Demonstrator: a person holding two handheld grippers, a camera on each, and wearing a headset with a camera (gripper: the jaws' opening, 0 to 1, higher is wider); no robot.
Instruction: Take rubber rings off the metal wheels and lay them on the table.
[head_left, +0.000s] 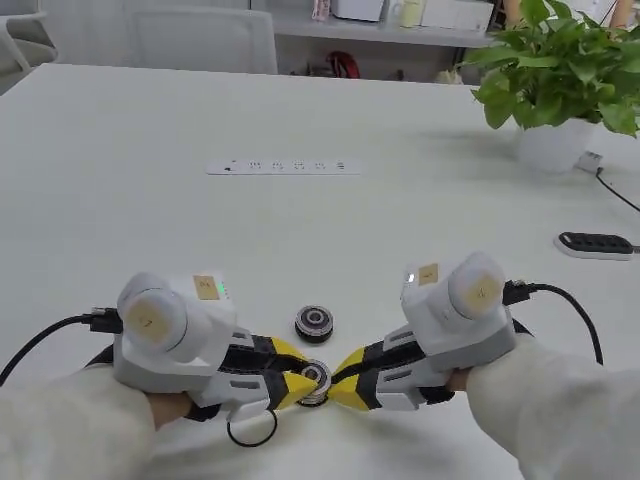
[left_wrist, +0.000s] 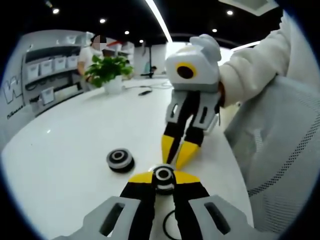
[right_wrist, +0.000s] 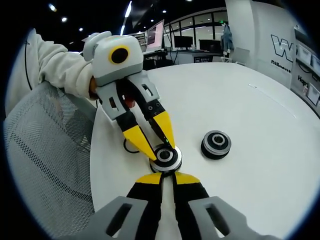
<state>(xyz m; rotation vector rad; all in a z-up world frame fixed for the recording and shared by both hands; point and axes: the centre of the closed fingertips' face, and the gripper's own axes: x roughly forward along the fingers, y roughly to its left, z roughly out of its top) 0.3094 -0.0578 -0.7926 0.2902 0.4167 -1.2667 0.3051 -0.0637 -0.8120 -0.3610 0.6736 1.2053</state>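
A small metal wheel (head_left: 316, 376) sits at the table's near edge, and my left gripper (head_left: 300, 386) is shut on it from the left. In the left gripper view the yellow tips of the left gripper (left_wrist: 164, 181) flank the wheel (left_wrist: 164, 173). My right gripper (head_left: 336, 386) comes in from the right, jaws shut, tips against the wheel's rim. In the right gripper view the right gripper (right_wrist: 167, 176) touches the wheel (right_wrist: 167, 157); I cannot see whether it pinches a ring. A second wheel (head_left: 314, 322) with its black rubber ring lies just beyond. A loose black ring (head_left: 251, 430) lies under the left gripper.
A white power strip (head_left: 283, 166) lies mid-table. A potted plant (head_left: 556, 92) stands at the far right, with a black power strip (head_left: 597, 243) and cable nearer. A mesh chair back (right_wrist: 47, 165) is close behind the table edge.
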